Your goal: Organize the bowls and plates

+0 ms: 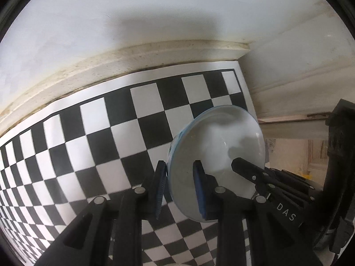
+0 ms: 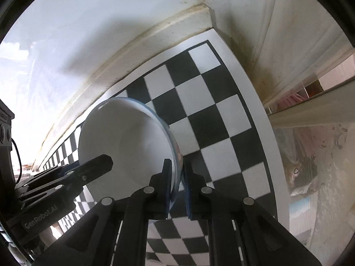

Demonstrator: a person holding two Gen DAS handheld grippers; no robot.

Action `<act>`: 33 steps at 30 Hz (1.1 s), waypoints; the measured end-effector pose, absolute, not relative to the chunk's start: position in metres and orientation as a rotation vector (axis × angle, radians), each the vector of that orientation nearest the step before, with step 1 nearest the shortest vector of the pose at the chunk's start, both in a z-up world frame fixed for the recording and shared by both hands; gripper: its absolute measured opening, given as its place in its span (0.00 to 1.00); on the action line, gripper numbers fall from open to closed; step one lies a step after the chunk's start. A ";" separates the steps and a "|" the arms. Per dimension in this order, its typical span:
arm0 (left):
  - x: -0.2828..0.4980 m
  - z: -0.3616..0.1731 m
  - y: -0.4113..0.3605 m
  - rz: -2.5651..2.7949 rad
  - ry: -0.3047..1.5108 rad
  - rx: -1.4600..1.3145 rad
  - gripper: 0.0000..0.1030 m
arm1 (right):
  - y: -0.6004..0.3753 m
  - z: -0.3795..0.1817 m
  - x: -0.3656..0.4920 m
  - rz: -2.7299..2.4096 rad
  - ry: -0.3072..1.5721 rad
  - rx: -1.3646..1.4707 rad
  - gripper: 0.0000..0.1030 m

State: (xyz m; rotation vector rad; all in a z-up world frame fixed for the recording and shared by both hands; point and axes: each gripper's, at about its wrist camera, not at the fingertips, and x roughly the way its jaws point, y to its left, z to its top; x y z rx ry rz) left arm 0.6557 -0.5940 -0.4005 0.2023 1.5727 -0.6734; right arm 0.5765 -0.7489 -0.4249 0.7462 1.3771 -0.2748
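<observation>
The white bowl [image 1: 218,155] hangs tilted above the checkered worktop [image 1: 88,133], left claw [image 1: 180,190] clamped on its 7 o'clock rim, right claw [image 2: 178,188] clamped opposite.

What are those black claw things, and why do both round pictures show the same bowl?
The black claws are grabbing tools, one in each of a person's hands. A small camera rides on each tool and looks out along its two fingers, so you get one round picture per hand. In the left-hand picture, the left gripper pinches the rim of a white bowl with a blue edge. In the right-hand picture, the right gripper pinches the opposite rim of that bowl. Each picture also shows the other tool reaching in. The bowl is tilted. Below it lies a black-and-white checkered mat, beside a white wall.
</observation>
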 end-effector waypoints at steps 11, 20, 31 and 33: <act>0.608 -0.341 -0.551 -0.688 1.485 0.230 0.22 | -0.699 -0.365 0.529 -0.248 1.331 0.708 0.11; 0.553 -0.307 -0.521 -0.720 1.441 0.247 0.22 | -0.667 -0.326 0.478 -0.242 1.296 0.693 0.11; 0.496 -0.300 -0.479 -0.748 1.433 0.289 0.22 | -0.618 -0.313 0.422 -0.230 1.284 0.689 0.11; 0.486 -0.306 -0.472 -0.747 1.444 0.295 0.22 | -0.610 -0.317 0.412 -0.227 1.292 0.696 0.11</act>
